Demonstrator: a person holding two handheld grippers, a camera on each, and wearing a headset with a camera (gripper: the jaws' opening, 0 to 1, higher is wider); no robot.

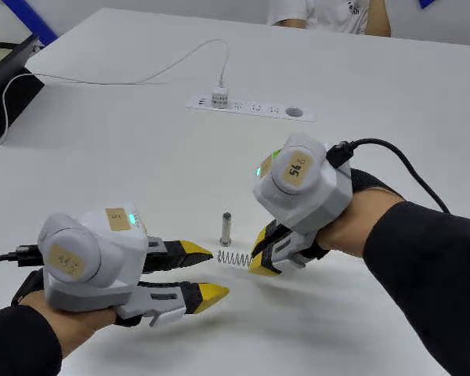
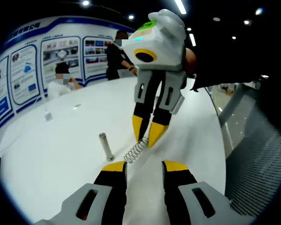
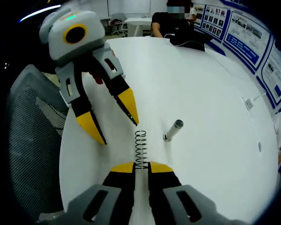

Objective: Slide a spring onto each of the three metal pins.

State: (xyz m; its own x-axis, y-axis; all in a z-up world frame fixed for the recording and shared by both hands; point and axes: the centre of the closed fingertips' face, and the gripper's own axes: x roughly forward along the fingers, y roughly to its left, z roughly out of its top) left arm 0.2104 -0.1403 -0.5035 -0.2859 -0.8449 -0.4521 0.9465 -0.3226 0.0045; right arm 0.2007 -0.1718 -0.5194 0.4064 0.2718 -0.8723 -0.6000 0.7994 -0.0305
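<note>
Silver wire spring (image 1: pixel 234 257) is pinched by one end in my right hand-held gripper (image 1: pixel 259 263), free end clear for the upright grey metal pin (image 1: pixel 225 228) beside it; my left hand-held gripper (image 1: pixel 212 272) hovers spread.

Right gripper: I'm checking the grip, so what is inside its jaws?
One end of the spring sits pinched between the tips of the right gripper; the rest sticks out free. How far it reaches inside is covered.
</note>
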